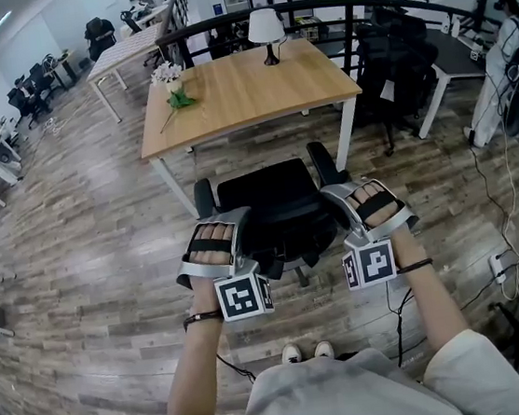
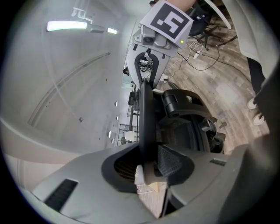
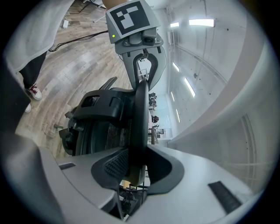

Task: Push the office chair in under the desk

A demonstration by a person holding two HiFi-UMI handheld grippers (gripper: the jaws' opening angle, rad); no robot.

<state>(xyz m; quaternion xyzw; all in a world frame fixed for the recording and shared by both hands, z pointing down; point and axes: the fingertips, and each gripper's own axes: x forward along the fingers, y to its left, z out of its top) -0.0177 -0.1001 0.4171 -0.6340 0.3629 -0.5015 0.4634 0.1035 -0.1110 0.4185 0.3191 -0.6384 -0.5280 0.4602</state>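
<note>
A black office chair (image 1: 273,205) stands just in front of the wooden desk (image 1: 245,91), its seat facing the desk and its backrest toward me. My left gripper (image 1: 229,222) is shut on the left side of the backrest's top edge. My right gripper (image 1: 338,197) is shut on the right side. In the left gripper view the jaws (image 2: 148,164) clamp the thin dark backrest edge (image 2: 146,113), with the other gripper (image 2: 153,48) holding the same edge farther along. The right gripper view shows the same: jaws (image 3: 135,164) pressed on the backrest edge (image 3: 140,113).
A lamp (image 1: 266,27) and a bunch of flowers (image 1: 168,77) stand on the desk. Another black chair (image 1: 397,63) and a second desk are at the right, with a person (image 1: 504,59) beyond. Cables (image 1: 505,219) and a power strip (image 1: 499,266) lie on the wooden floor at right.
</note>
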